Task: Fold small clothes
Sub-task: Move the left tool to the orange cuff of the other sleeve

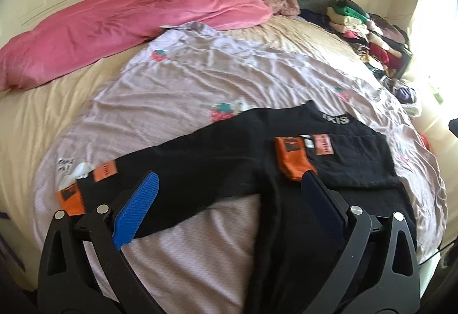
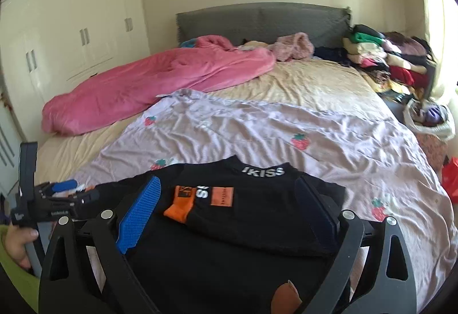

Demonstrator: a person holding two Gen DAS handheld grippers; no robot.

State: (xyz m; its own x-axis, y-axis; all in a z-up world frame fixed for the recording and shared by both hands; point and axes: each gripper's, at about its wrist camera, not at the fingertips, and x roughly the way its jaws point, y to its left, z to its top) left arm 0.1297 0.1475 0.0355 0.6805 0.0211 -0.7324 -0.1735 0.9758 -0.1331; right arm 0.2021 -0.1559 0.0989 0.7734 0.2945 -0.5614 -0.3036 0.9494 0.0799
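The right tool (image 2: 229, 208) hangs over a black top (image 2: 257, 216) with its blue fingers (image 2: 140, 213) spread wide, nothing between them. The top lies on a lilac strawberry-print sheet (image 2: 257, 130) on the bed (image 2: 300, 85), one orange-cuffed sleeve (image 2: 180, 208) folded across its chest. At the near left a hand (image 2: 17, 245) holds the left tool (image 2: 61, 188) beside the top's other sleeve. Far off lie a pink blanket (image 2: 143, 88) and, at the right, stacked clothes (image 2: 386, 56).

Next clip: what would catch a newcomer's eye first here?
The black top with orange cuffs, spread on the lilac strawberry sheet at the bed's near edge, with both open grippers, left and right, over it. Behind lies a pink duvet, far left.
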